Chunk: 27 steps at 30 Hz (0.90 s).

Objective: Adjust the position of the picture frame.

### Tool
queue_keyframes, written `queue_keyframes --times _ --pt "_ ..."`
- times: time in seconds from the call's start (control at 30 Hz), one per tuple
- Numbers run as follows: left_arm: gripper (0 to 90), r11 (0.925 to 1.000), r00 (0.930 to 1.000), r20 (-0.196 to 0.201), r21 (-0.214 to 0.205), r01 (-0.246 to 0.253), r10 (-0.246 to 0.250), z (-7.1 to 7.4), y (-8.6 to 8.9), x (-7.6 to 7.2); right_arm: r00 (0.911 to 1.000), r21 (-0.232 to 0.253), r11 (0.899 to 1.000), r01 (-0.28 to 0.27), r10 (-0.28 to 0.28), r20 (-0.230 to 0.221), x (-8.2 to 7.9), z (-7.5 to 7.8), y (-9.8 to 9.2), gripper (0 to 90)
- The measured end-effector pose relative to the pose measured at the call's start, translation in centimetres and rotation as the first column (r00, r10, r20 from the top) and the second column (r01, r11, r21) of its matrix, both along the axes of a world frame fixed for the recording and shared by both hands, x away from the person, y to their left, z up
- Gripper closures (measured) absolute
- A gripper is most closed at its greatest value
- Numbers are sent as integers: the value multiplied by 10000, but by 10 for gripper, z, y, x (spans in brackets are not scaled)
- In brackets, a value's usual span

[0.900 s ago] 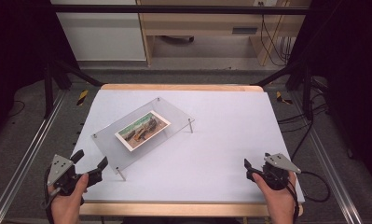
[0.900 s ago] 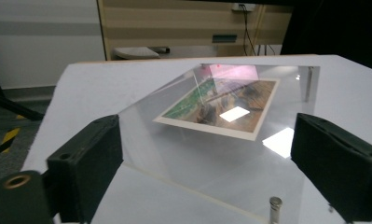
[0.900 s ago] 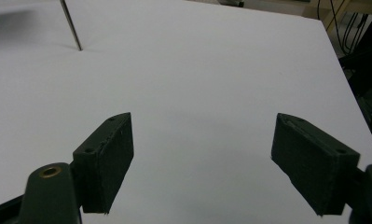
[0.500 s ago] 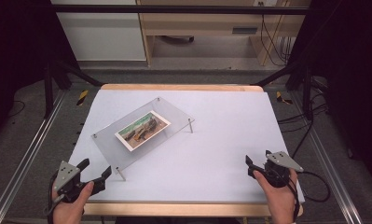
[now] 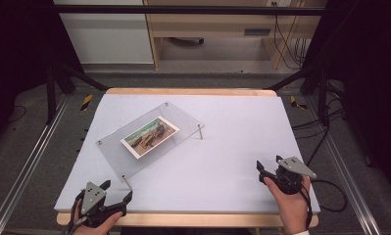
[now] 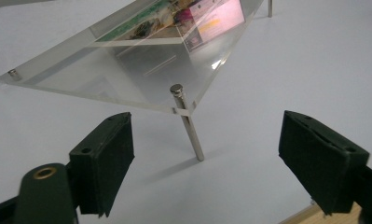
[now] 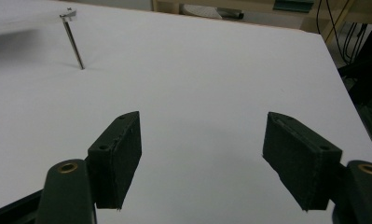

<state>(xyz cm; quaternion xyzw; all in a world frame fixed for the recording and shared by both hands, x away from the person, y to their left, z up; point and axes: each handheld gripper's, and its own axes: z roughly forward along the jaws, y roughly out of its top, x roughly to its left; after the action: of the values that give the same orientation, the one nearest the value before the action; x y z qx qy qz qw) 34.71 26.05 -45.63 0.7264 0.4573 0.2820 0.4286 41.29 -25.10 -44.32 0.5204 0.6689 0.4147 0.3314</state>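
Observation:
A clear acrylic photo frame holds a colour photo and stands tilted on thin metal pins on the white table, left of centre. My left gripper is open at the near left edge, just short of the frame's near corner. In the left gripper view the corner pin stands ahead between the spread jaws of the left gripper, apart from both, under the frame. My right gripper is open at the near right. In the right gripper view, the right gripper holds nothing.
The frame's far right pin stands alone on the bare white top. The table's wooden rim runs along the near edge. Metal rails flank the table, and cables trail at the right.
My left gripper has drawn back toward the near edge and slightly right. The right gripper has barely shifted. The frame has not moved.

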Motion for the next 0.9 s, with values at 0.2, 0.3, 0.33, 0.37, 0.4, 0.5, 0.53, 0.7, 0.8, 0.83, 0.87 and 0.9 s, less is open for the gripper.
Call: queue_keyframes --times 0.2,0.3,0.33,0.37,0.4,0.5,0.53,0.7,0.8,0.83,0.87,0.9 --pt "264 9991 9993 43 -247 -357 358 -4 -3 5 10000 -58 10000 -2 2 2 1 -1 0 294" --pt "301 9961 9983 -318 -717 -520 498 -10 -1 11 10000 -23 10000 30 -30 -1 1 0 -1 301" --pt "315 9957 9980 -380 -748 -538 511 -12 -1 12 10000 -13 10000 65 -65 -21 1 0 -2 303" --pt "330 9955 9977 -443 -783 -538 504 -14 -2 15 10000 11 10000 61 -61 -26 1 0 -2 306" --pt "343 9955 9977 -443 -783 -538 504 -14 -2 15 10000 11 10000 61 -61 -26 1 0 -2 306" --pt "399 9963 9975 -442 -642 -571 544 -19 -5 20 10000 6 10000 67 -67 -52 1 -1 -3 310" --pt "413 9964 9974 -418 -582 -611 588 -19 -5 21 10000 17 10000 70 -70 -54 1 -1 -3 312" --pt "490 9954 9971 -204 -602 -750 739 -19 -6 22 10000 -23 10000 8 -8 -84 1 -1 -1 314" --pt "514 9941 9970 -243 -788 -750 733 -20 -5 24 9999 -62 10000 -6 5 -103 2 -1 -1 314" --pt "527 9937 9967 -294 -815 -773 752 -21 -5 24 9999 -74 10000 -9 8 -107 2 -1 -2 315" --pt "540 9937 9967 -294 -815 -773 752 -21 -5 24 9999 -74 10000 -9 8 -107 2 -1 -2 315" --pt "540 9937 9970 -287 -836 -743 721 -21 -6 25 10000 -81 10000 -7 6 -83 2 -1 -2 315"
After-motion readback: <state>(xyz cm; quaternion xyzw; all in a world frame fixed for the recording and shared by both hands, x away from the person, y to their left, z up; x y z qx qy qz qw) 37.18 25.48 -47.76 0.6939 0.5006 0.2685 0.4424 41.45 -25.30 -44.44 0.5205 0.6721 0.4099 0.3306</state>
